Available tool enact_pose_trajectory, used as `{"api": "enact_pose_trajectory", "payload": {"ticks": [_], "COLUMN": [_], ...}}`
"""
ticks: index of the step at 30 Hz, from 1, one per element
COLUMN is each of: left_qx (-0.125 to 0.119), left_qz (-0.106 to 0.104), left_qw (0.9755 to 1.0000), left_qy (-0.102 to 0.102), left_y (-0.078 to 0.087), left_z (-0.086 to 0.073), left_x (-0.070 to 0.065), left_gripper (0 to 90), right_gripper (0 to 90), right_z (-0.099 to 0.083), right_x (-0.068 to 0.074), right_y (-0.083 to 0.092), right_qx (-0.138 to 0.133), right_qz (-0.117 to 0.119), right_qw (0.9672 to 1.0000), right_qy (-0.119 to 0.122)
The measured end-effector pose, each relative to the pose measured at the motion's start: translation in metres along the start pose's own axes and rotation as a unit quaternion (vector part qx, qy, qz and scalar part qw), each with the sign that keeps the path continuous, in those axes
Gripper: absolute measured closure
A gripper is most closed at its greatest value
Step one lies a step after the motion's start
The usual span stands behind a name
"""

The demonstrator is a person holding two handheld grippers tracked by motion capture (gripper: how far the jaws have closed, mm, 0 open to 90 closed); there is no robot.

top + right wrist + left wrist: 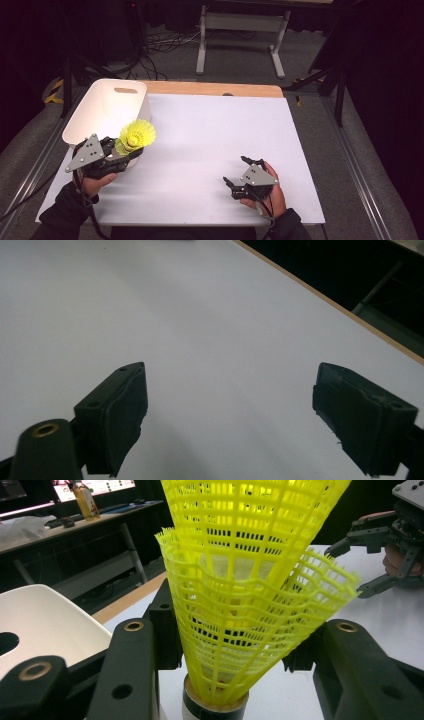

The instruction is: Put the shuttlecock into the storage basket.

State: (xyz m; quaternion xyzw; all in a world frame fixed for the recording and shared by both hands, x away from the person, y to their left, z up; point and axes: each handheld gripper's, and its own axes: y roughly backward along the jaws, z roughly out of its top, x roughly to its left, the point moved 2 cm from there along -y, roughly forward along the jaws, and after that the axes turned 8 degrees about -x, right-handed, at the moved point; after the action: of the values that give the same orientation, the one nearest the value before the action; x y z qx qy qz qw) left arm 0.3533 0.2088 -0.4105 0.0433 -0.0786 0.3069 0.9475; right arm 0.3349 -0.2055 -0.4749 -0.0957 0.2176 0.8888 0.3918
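1. A yellow shuttlecock [136,136] is clamped at its skirt by the left gripper [123,150], near-left on the bench [210,135], beside the white bin [107,107], likely for dropping in.
2. The right gripper [235,175] is held wide open and empty at the near right, judged idle.

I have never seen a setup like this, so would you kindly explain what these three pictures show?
A person sits at a white table, holding a two-jaw tool in each hand. The high view looks down from above; the other two pictures come from cameras riding on each tool, looking along its black jaws. The left hand-held gripper is closed on yellow shuttlecocks, which look like two nested together, held beside a white bin. The right hand-held gripper hangs open above bare tabletop, holding nothing.
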Motion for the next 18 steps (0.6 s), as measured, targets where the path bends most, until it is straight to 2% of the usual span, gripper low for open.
{"api": "enact_pose_trajectory", "payload": {"ticks": [1, 7, 18], "left_qx": [-0.001, -0.003, -0.009], "left_qz": [-0.001, 0.003, 0.011], "left_qw": [1.0000, 1.0000, 0.9999], "left_qy": [0.007, 0.007, 0.001], "left_y": [0.0001, 0.0018, 0.0061], "left_z": [0.0000, 0.0011, 0.0057], "left_x": [-0.0007, 0.0009, 0.0029], "left_gripper": [53.3, 53.2, 53.3], "right_gripper": [15.4, 15.4, 15.4], "right_z": [0.0000, -0.0003, 0.0001], "right_x": [0.0002, -0.0002, -0.0005], "right_y": [-0.0002, -0.0003, -0.0001], "right_qx": [0.000, 0.000, -0.001], "right_qz": [0.000, 0.000, -0.002], "right_qw": [1.0000, 1.0000, 1.0000], "right_qy": [0.000, 0.000, -0.002]}}
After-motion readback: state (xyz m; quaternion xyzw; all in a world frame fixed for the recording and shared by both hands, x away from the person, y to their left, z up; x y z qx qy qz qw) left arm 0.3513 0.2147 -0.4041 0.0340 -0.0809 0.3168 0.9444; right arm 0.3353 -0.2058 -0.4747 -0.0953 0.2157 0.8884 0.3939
